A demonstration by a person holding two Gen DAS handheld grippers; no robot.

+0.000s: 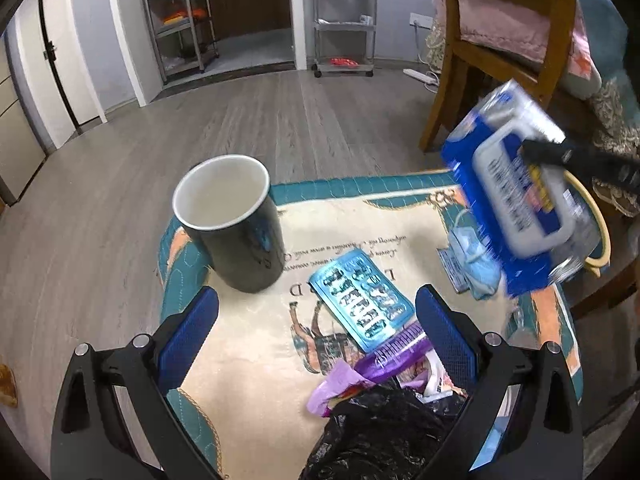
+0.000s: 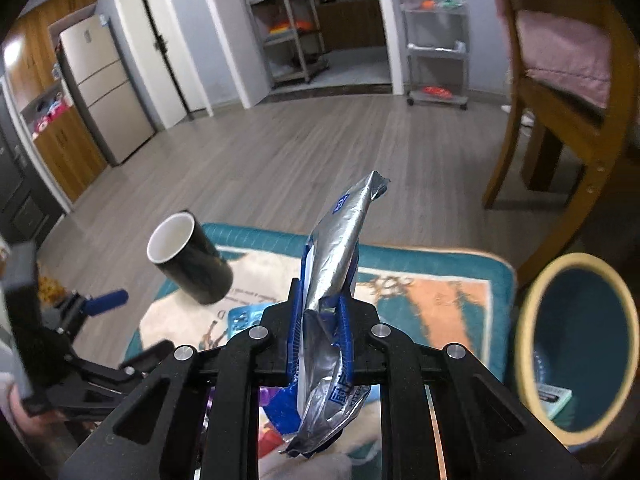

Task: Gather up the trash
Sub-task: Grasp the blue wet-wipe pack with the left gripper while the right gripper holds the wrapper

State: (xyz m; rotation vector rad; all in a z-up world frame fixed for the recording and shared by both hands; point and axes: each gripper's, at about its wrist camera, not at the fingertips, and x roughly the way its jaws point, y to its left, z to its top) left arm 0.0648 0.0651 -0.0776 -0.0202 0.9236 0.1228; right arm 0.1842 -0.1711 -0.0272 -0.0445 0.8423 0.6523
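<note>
A: What has the right claw [image 2: 320, 312] got?

B: A crumpled blue-and-silver foil wipes packet [image 2: 338, 264]. The blue pads are pinched narrow on its middle, the silver end sticking up and away, the rest hanging below the claw. In the left wrist view the same packet [image 1: 520, 192] hangs in the air at the right, above the mat's right edge, and it looks motion-blurred.

A: And the left claw [image 1: 316, 320]?

B: Spread wide, holding nothing. It hovers over the patterned mat [image 1: 248, 352], one pad at each side of the near litter.

A: What litter?

B: A blue blister pack [image 1: 360, 300] lying flat in the middle of the mat, a purple wrapper [image 1: 384, 360] touching its near end, and a black plastic bag [image 1: 380, 432] nearest the camera. A light blue face mask [image 1: 476, 264] lies further right, under the raised packet.

A: Anything else there?

B: A black mug [image 1: 236, 228], white inside, stands upright at the far left of the mat. A yellow-rimmed bin [image 2: 576, 352] sits just right of the mat, with a small box inside.
</note>
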